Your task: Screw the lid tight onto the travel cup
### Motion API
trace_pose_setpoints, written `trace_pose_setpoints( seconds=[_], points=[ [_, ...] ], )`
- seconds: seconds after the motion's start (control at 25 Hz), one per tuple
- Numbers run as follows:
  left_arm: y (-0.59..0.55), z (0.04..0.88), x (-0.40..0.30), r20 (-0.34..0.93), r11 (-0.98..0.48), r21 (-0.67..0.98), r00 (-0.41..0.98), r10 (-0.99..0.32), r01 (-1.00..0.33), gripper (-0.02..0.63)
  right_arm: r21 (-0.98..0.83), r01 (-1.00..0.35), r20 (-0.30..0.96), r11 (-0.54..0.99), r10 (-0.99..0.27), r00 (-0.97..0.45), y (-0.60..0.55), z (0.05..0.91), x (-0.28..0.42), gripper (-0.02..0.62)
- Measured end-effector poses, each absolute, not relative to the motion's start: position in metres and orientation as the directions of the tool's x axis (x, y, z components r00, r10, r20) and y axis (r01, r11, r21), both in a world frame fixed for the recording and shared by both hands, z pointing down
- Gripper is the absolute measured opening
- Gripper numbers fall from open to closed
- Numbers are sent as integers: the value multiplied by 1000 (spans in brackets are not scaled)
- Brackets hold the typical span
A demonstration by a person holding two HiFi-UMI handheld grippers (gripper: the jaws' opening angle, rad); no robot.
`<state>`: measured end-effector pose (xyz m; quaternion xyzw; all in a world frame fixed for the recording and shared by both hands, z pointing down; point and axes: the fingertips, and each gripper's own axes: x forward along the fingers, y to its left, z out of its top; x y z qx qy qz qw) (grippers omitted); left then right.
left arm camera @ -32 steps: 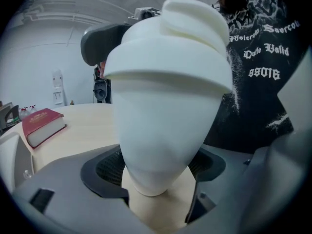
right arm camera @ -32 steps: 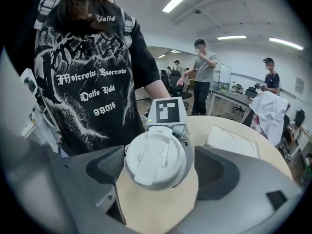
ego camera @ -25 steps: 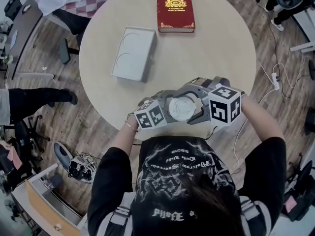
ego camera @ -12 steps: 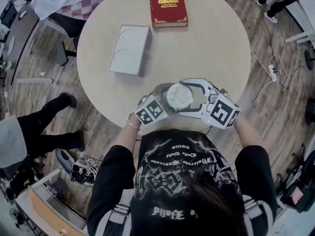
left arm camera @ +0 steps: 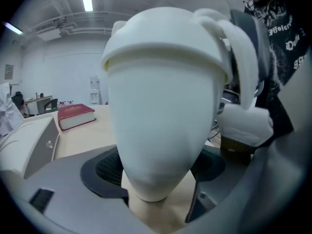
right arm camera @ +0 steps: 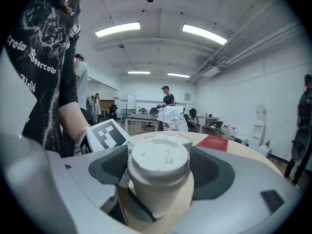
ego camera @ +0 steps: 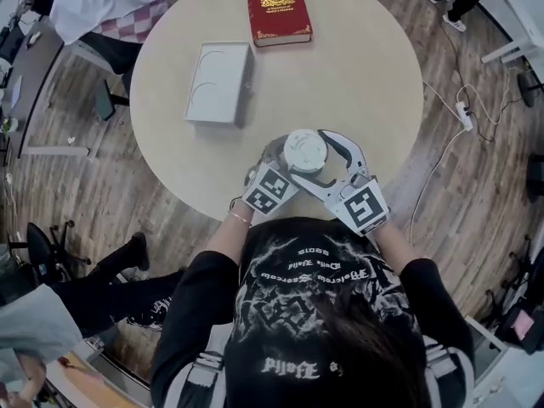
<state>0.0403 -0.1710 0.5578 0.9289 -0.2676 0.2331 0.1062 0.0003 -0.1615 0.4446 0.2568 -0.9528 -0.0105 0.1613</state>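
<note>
The white travel cup (left arm camera: 161, 130) stands near the round table's front edge with its white lid (ego camera: 304, 150) on top. My left gripper (left arm camera: 157, 168) comes in from the lower left, its marker cube (ego camera: 272, 189) beside the cup, and its dark pads (left arm camera: 105, 167) press the lower cup body. My right gripper (right arm camera: 160, 167) reaches in from the lower right, and its white arms (ego camera: 342, 151) ring the lid. Both its pads (right arm camera: 113, 164) sit against the lid's rim (right arm camera: 158, 155). Seen from the head view, most of the cup body is hidden under the lid.
A red book (ego camera: 279, 11) lies at the table's far side, and a white tray (ego camera: 219, 82) with two round recesses sits left of centre. The round tabletop (ego camera: 374, 75) ends just in front of the cup. Chairs, cables and a person's legs surround the table.
The right gripper has rolled around the lid: its marker cube swung from the cup's right side down to the lower right. The left gripper and cup stayed put.
</note>
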Motion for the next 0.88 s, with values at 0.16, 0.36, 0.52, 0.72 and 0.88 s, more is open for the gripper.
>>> trace_pose_setpoints(
  seconds=[0.16, 0.36, 0.52, 0.72, 0.88],
  points=[
    [-172, 561, 40, 493, -816, 65, 729, -474, -575, 405, 125, -569, 266, 813, -579, -770, -162, 443, 0, 402],
    [-170, 560, 40, 487, -827, 63, 741, -463, -558, 405, 11, -541, 292, 841, -521, -802, -155, 445, 0, 403],
    [-167, 559, 42, 490, -859, 66, 766, -415, -507, 405, 24, -325, 300, 946, -317, -900, -156, 431, 4, 426],
    [-165, 561, 45, 494, -912, 62, 806, -325, -406, 405, -22, -13, 443, 1000, -2, -897, -158, 431, 10, 429],
    [-161, 560, 42, 498, -955, 55, 837, -226, -291, 405, -24, 257, 549, 966, 228, -804, -148, 436, -5, 482]
  ],
)
